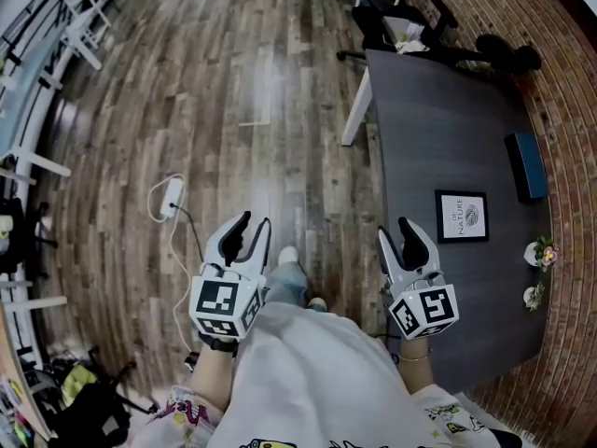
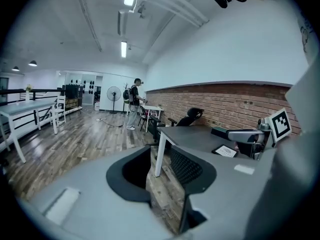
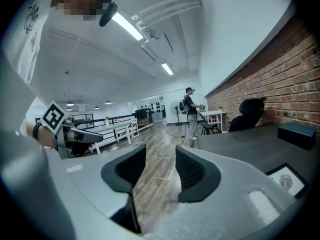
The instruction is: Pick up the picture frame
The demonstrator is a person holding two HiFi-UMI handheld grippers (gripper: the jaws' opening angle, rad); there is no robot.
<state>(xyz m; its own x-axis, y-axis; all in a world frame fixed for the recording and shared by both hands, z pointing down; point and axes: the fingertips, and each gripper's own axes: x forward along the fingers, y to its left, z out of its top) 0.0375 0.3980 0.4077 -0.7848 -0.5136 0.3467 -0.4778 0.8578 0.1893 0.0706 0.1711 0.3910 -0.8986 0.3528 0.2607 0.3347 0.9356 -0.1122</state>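
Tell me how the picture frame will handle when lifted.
The picture frame looks thin and rigid, so it probably lifts without flexing. It lies flat on the table, so catching an edge may be awkward. If glazed, its front could be slippery and fragile.

A dark grey table stands along a red brick wall on a wood-plank floor. A black office chair sits at its end, with tube lights overhead.

Bare table around picture frame; dark box, flower pots toward brick wall.
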